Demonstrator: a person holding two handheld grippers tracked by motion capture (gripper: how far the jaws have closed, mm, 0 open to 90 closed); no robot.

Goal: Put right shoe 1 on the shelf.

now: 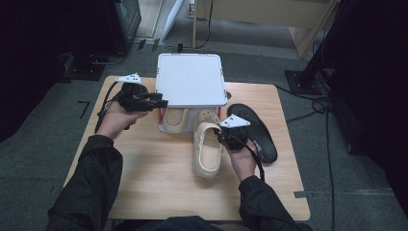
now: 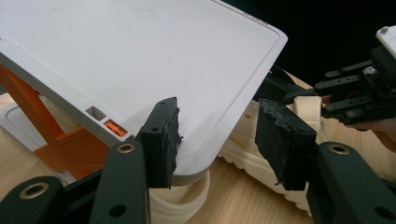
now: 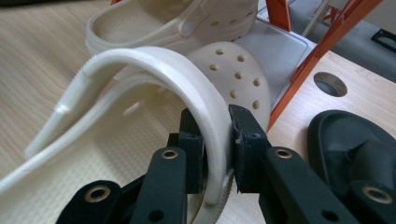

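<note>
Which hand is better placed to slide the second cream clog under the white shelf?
The right. The right gripper is shut on the cream clog by its heel strap, just in front of the white shelf. The left gripper sits open at the shelf's corner.

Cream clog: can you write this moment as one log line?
right gripper: shut on cream clog strap | left gripper: open at white shelf corner | black sandal: on table

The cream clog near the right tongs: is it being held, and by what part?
Yes. The right tongs pinch the cream clog by its heel strap.
</note>
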